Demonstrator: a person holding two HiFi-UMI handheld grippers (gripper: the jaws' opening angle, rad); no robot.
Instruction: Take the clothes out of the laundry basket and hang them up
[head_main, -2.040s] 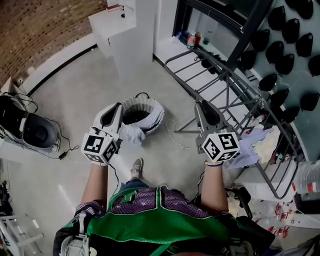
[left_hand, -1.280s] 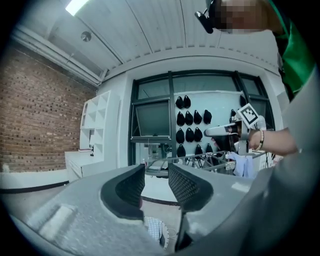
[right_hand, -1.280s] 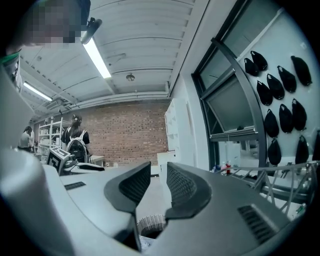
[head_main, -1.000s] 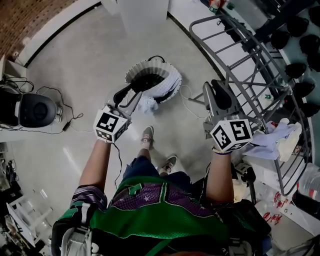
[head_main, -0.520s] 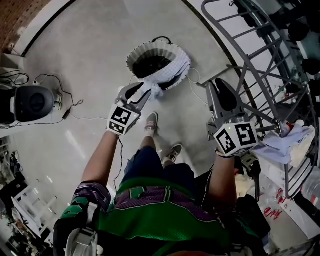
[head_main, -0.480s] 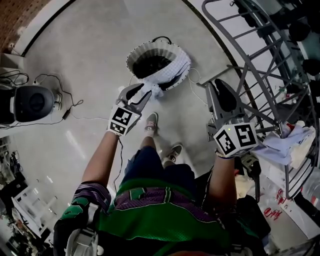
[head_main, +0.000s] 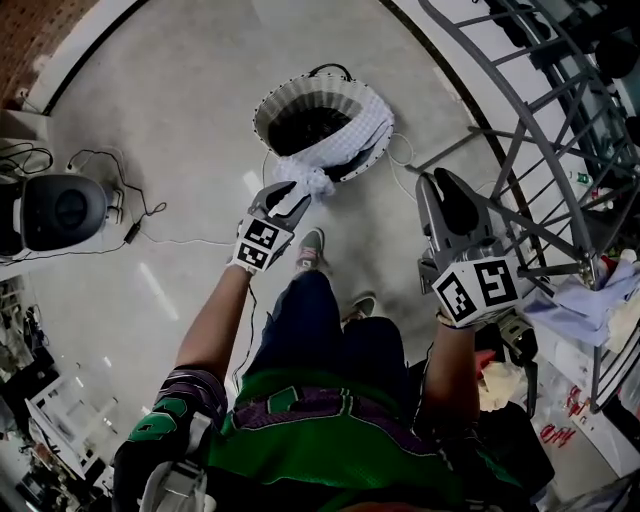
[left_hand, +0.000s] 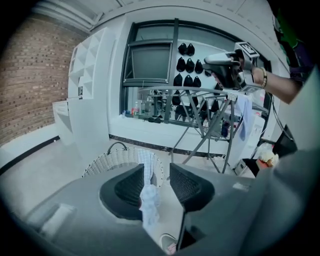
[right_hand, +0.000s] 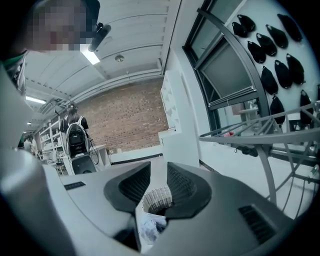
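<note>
A white wicker laundry basket (head_main: 290, 100) stands on the floor. A white cloth (head_main: 345, 145) is draped over its near rim, and its bunched end hangs outside. My left gripper (head_main: 290, 195) is low, right at that hanging end. Its jaws have just been opening. In the left gripper view the cloth (left_hand: 149, 197) shows in the gap of my left gripper (left_hand: 156, 168), with no pad pressing on it. My right gripper (head_main: 440, 180) hovers higher beside the drying rack (head_main: 530, 130), open with nothing in it. Past my right gripper (right_hand: 159, 170) the basket (right_hand: 156, 196) is seen.
A black round device (head_main: 55, 210) with cables lies on the floor at the left. Pale clothes (head_main: 590, 300) hang on the rack's right end. The person's shoes (head_main: 312, 250) are just behind the left gripper. A white wall unit (left_hand: 87, 100) stands beyond the basket.
Both grippers have sunk. The left one came down from above the floor to the cloth's end at the basket's rim. The basket and cloth have stayed put.
</note>
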